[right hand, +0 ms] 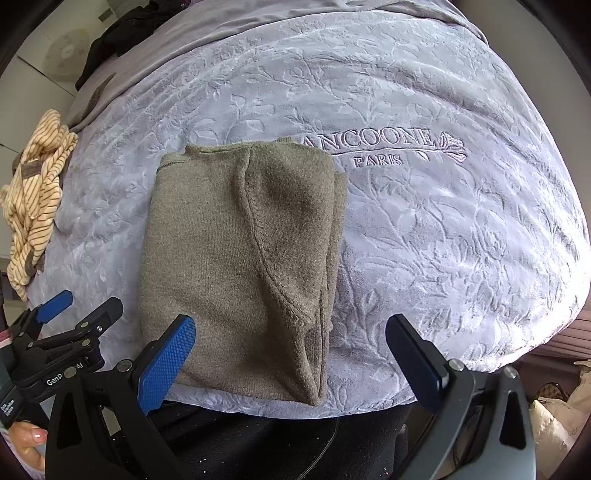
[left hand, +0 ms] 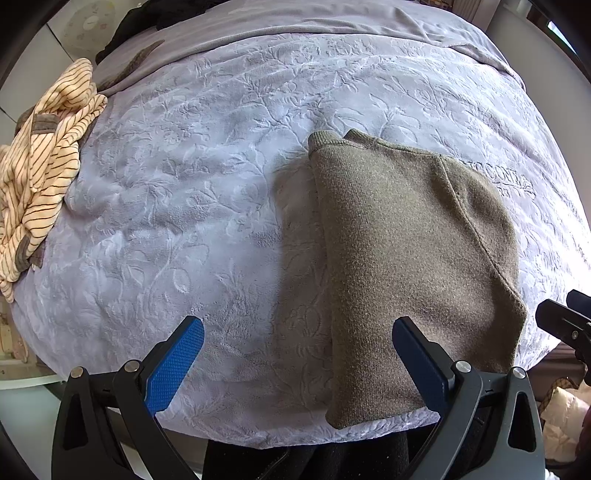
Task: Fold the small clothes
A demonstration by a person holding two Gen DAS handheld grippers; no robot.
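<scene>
An olive knit garment (left hand: 406, 258) (right hand: 236, 258) lies folded into a narrow rectangle on the lavender embossed blanket (left hand: 184, 184) (right hand: 443, 240), its near end at the bed's front edge. My left gripper (left hand: 299, 347) is open; its right finger (left hand: 417, 350) hovers over the garment's near end, and nothing is between the jaws. In the right wrist view the left gripper (right hand: 81, 304) shows at the lower left, held by a hand (right hand: 29, 439). My right gripper (right hand: 291, 332) is open too, with its left pad (right hand: 173, 354) above the garment's near left corner.
A crumpled cream garment with dark stripes (left hand: 40, 166) (right hand: 33, 192) sits at the bed's left edge. Dark clothing (left hand: 147, 18) (right hand: 122, 29) lies at the far back left. Pale bags (left hand: 561, 417) (right hand: 554, 424) stand on the floor at the lower right.
</scene>
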